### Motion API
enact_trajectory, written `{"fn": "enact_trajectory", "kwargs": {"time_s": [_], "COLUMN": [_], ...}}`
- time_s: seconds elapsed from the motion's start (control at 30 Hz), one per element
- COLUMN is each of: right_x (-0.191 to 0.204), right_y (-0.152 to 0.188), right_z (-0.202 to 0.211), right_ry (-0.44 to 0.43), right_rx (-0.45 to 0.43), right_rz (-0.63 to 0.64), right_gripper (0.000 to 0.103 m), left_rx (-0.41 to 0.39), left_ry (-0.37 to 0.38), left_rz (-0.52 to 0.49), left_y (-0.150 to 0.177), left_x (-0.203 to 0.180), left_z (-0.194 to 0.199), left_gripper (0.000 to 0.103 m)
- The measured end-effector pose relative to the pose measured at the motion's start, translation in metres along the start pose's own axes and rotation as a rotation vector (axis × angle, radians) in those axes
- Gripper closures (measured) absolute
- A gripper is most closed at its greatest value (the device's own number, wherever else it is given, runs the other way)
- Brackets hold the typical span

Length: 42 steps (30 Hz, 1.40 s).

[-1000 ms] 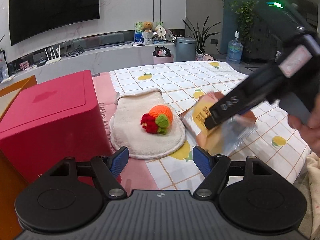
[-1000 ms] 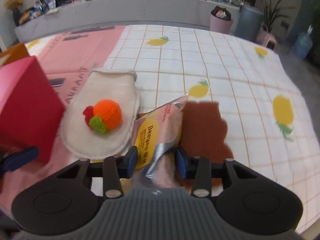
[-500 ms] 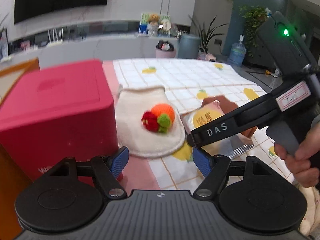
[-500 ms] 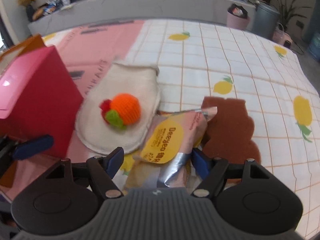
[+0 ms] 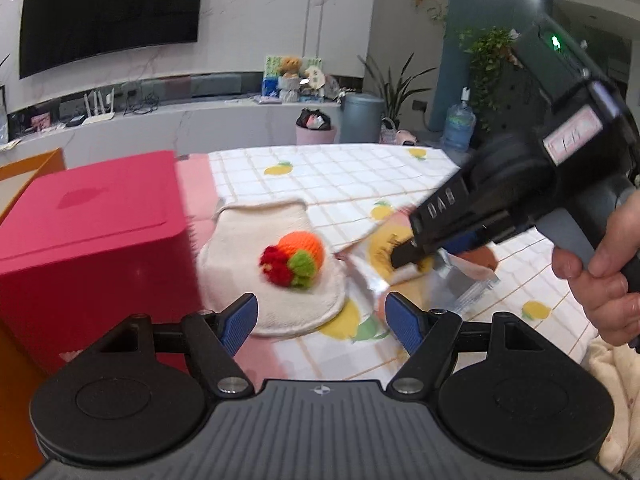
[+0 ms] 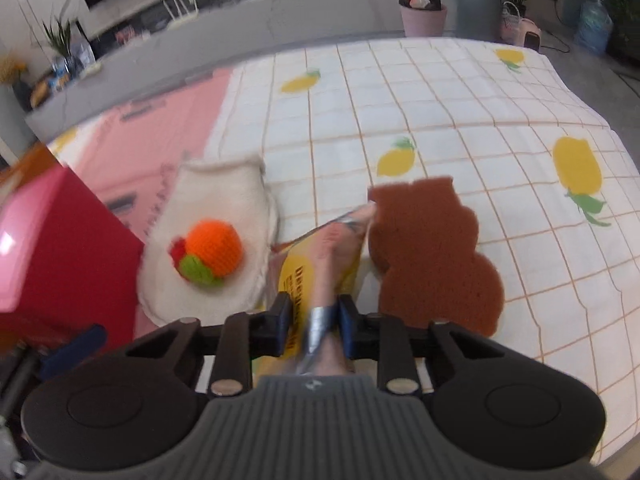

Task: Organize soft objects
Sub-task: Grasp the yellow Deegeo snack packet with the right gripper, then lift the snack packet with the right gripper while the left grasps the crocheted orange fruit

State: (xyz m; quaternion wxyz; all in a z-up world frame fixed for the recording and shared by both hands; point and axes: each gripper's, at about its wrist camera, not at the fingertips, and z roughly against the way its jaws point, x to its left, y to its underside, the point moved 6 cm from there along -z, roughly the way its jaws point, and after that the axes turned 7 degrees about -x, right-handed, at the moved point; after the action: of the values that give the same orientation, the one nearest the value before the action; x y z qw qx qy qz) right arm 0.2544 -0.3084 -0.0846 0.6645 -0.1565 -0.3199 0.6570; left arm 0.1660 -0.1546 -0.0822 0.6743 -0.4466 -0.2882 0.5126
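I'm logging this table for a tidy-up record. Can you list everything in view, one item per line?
Box: one, red, left end of the table.
Cloth pad: one, cream, beside the box.
Knitted ball: one, orange with red and green, on the cloth pad.
Snack packet: one, silver and yellow, between the cloth pad and the sponge.
Sponge: one, brown, right of the packet.
Tablecloth: one, white with lemons, over the table.
Bins: two, grey and pink, on the floor behind.
Left gripper: open, empty, above the table's near edge.
Right gripper: its jaws have just been closing, now pinching the packet.
Hand: one, on the right gripper's handle.
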Motion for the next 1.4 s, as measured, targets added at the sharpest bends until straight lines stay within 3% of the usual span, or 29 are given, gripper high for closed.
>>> {"fn": "enact_trajectory", "kwargs": {"time_s": [0.17,0.27,0.53,0.73,0.87,0.97,1.1,1.23,1.33,1.37,1.4], "right_x": [-0.005,-0.010,-0.030,-0.059,-0.080,-0.084,-0.078,-0.061,-0.047,-0.043,-0.042], "right_y": [-0.005,-0.008,-0.022,-0.021,-0.023,-0.021,-0.018,-0.019,-0.016,-0.014,-0.012], "right_z": [0.001,0.005,0.049,0.035,0.026,0.021,0.016,0.008,0.001,-0.002,-0.004], "right_ry": [-0.023,-0.023,0.025,0.106,0.097,0.113,0.107,0.104,0.141,0.163,0.189], "right_rx": [-0.008,-0.021,-0.179,-0.148,-0.140,-0.131,-0.105,-0.096,-0.096,-0.095,-0.090], "right_rz": [-0.022,-0.024,-0.054,-0.068,-0.160,-0.129,-0.095,-0.029,0.078,0.110,0.133], "right_gripper": [0.083,0.084,0.085,0.087,0.085,0.073,0.031,0.024,0.024,0.028,0.032], "left_rx": [-0.011,-0.005,-0.076,-0.023,-0.028,-0.029,-0.029,-0.028,-0.038,-0.040,-0.042], "left_ry": [-0.039,-0.054,-0.130,-0.160,-0.230,-0.237,-0.236,-0.233,-0.221,-0.214,-0.205], "left_rz": [-0.121,-0.121,-0.179,-0.092,-0.072,-0.049,-0.060,-0.053,-0.056,-0.057,-0.063], "left_y": [0.003,0.005,-0.006,-0.007,-0.007,-0.006,-0.007,-0.009,-0.010,-0.010,-0.010], "left_x": [-0.019,-0.024,-0.025,-0.015,-0.008,-0.002,0.000,0.002,0.000,0.000,0.000], "left_z": [-0.015,-0.027,-0.048,-0.075,-0.083,-0.084,-0.084,-0.088,-0.084,-0.083,-0.083], "left_gripper": [0.017,0.017,0.016,0.015,0.013,0.013,0.013,0.017,0.033,0.043,0.046]}}
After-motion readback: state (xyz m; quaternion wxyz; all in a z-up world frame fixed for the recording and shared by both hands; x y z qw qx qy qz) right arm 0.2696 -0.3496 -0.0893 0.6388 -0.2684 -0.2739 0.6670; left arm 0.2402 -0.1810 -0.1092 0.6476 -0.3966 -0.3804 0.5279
